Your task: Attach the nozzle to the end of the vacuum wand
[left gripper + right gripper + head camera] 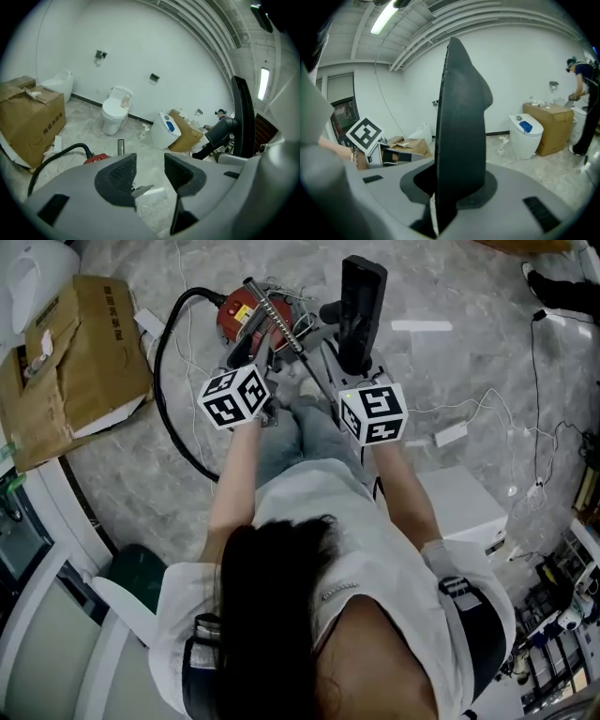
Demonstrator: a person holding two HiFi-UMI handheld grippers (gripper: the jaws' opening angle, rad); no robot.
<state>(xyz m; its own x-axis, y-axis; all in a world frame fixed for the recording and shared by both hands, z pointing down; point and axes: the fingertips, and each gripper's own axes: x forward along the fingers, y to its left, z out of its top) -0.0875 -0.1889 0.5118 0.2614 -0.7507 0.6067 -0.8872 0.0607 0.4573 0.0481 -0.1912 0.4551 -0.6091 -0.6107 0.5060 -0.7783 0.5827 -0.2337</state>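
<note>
Forearms (234, 474) outstretched; right gripper (457, 187) tight on upright nozzle (461, 117), left gripper (150, 171) agape, seemingly empty.

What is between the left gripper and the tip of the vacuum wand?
Only bare floor, in the left gripper view; the left gripper is open and empty, the wand tip just beyond it.

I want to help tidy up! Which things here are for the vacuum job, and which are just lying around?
For the job: nozzle, vacuum wand, red vacuum, hose.
Just lying about: cardboard box, toilet, power strip.
</note>
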